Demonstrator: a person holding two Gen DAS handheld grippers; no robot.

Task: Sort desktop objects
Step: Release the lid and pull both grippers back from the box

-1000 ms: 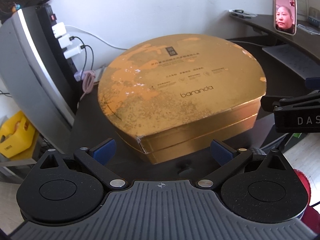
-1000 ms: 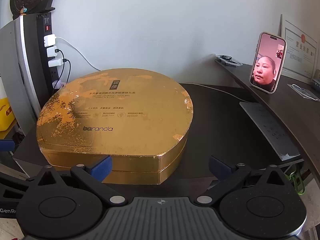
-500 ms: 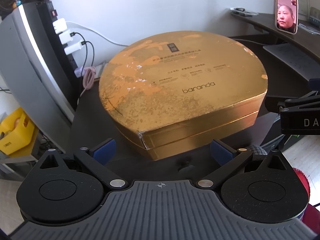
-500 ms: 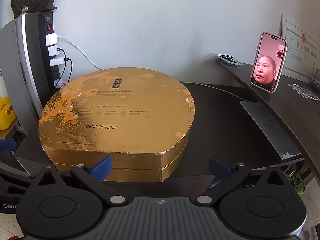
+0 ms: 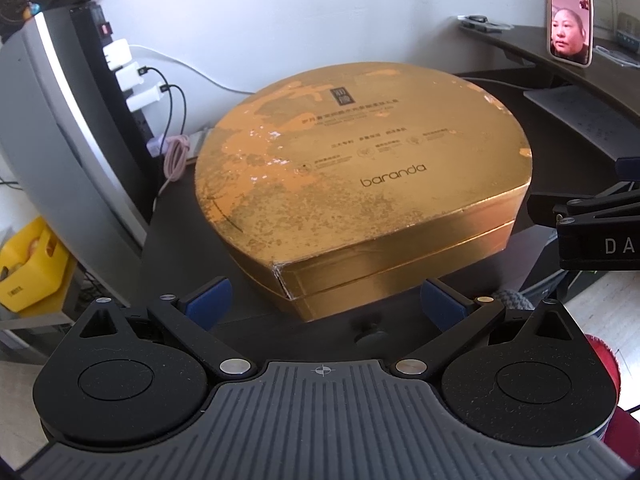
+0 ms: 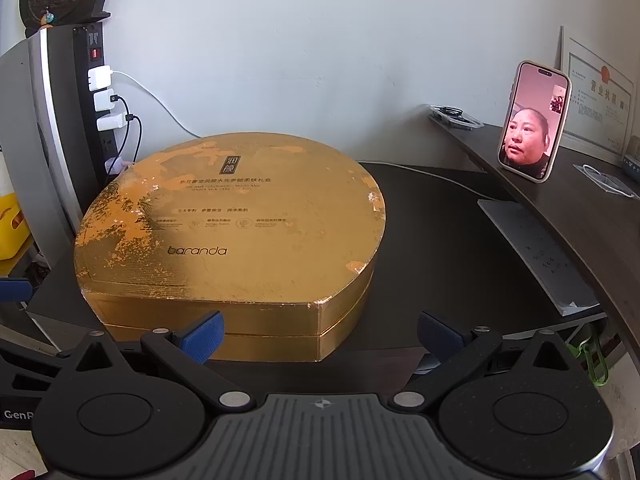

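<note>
Gold box [image 5: 360, 184], lid printed "baranda", lies flat on the dark desk [image 6: 440, 248]; lid on, gilt worn off in patches toward its 9 o'clock side. In my left wrist view it fills the centre, its pointed corner aimed at 6 o'clock, just ahead of the fingers.

My left gripper [image 5: 324, 304]: blue pads wide apart, nothing between them; the corner of the box sits just beyond the gap, not touching. My right gripper [image 6: 320, 334]: also spread, empty, pads straddling the near wall of the box, apart from it. In the left view the right gripper's black body enters at 3 o'clock, beside the box.

Outward: power strip [image 6: 102, 92] with white chargers at 10 o'clock, cables trailing down behind the box. Yellow crate [image 5: 28, 264] at 8 o'clock, below desk level. Phone [image 6: 534, 120] propped upright on the upper shelf at 2 o'clock, screen lit. Grey keyboard [image 6: 532, 252] at 3 o'clock, tilted against the shelf edge
</note>
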